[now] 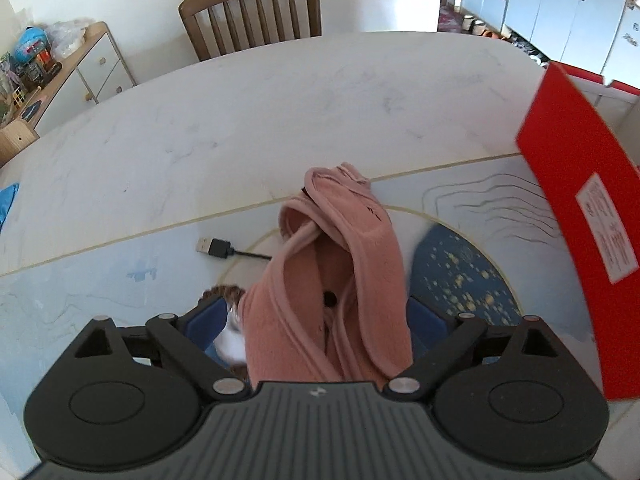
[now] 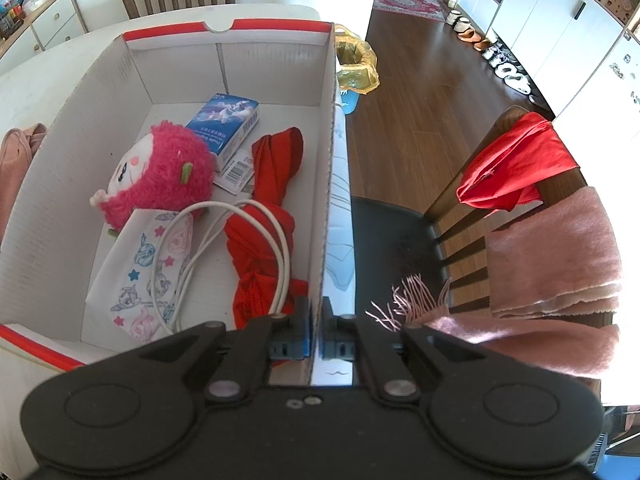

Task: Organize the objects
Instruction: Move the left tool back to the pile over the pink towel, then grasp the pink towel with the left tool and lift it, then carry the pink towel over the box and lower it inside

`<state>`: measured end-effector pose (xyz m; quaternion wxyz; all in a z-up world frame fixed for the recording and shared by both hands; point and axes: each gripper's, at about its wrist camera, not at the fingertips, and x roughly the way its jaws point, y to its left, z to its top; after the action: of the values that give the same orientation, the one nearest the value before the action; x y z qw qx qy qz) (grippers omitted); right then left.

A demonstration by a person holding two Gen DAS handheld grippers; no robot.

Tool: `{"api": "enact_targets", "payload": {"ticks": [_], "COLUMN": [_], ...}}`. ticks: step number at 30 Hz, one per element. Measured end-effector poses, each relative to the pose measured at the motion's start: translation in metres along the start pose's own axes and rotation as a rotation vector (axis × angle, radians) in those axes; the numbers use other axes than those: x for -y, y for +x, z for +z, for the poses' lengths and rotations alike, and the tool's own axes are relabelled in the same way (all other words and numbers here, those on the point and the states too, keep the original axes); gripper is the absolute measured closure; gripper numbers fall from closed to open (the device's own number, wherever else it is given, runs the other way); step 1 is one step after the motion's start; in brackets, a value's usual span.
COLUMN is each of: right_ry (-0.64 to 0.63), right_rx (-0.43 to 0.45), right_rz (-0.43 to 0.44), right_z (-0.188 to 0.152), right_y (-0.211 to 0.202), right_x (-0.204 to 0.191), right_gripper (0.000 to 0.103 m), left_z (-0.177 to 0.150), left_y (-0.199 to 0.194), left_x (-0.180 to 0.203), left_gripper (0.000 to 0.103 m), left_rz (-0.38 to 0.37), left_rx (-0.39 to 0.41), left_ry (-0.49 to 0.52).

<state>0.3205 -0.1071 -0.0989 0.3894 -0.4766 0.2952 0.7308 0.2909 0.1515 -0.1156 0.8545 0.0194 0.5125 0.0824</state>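
Observation:
My left gripper (image 1: 320,320) is shut on a pink cloth garment (image 1: 340,264) with a black button, held above the table mat; a brown and white furry thing (image 1: 230,312) shows partly behind it. My right gripper (image 2: 316,328) is shut on the right wall (image 2: 326,184) of the red and white cardboard box. Inside the box lie a pink plush toy (image 2: 160,172), a blue carton (image 2: 226,124), a red cloth (image 2: 264,216), a white cable (image 2: 224,248) and a patterned pouch (image 2: 140,272). The pink cloth also shows at the left edge of the right wrist view (image 2: 16,168).
A black USB cable (image 1: 218,247) lies on the mat (image 1: 100,280). The red box wall (image 1: 580,220) stands at the right. A wooden chair (image 1: 256,12) is behind the marble table (image 1: 280,100). Another chair (image 2: 420,240) with red and pink cloths is right of the box.

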Motion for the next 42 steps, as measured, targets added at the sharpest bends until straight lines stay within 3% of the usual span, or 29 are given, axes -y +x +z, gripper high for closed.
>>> {"api": "enact_targets", "payload": {"ticks": [8,13,17,20,25,32,42], "right_ry": [0.002,0.000,-0.003,-0.005,-0.009,-0.016,-0.024], "right_rx": [-0.001,-0.002,-0.003,-0.003,-0.003,-0.001,-0.001], "right_rz": [0.002,0.003,0.004,0.005,0.006,0.007,0.014], "right_z": [0.000,0.000,0.000,0.000,0.000,0.000,0.001], "right_y": [0.001,0.001,0.001,0.002,0.002,0.002,0.003], "right_x": [0.001,0.001,0.001,0.001,0.001,0.000,-0.001], "right_gripper": [0.099,0.099,0.099,0.099,0.100,0.099,0.100], "left_z": [0.009,0.008,0.006,0.004,0.003,0.002,0.006], "left_y": [0.019,0.013,0.005,-0.004,-0.020,-0.049,-0.101], "left_x": [0.008,0.011,0.005,0.000,-0.007,0.000,0.011], "left_gripper": [0.010,0.041,0.073,0.084,0.090,0.091,0.091], "left_rz": [0.055,0.094,0.081,0.062,0.021,0.026,-0.092], "left_rx": [-0.023,-0.011,0.007,0.027,0.046,0.077,0.117], "left_ry": [0.044,0.068,0.049,0.019,-0.028,-0.004,0.011]}}
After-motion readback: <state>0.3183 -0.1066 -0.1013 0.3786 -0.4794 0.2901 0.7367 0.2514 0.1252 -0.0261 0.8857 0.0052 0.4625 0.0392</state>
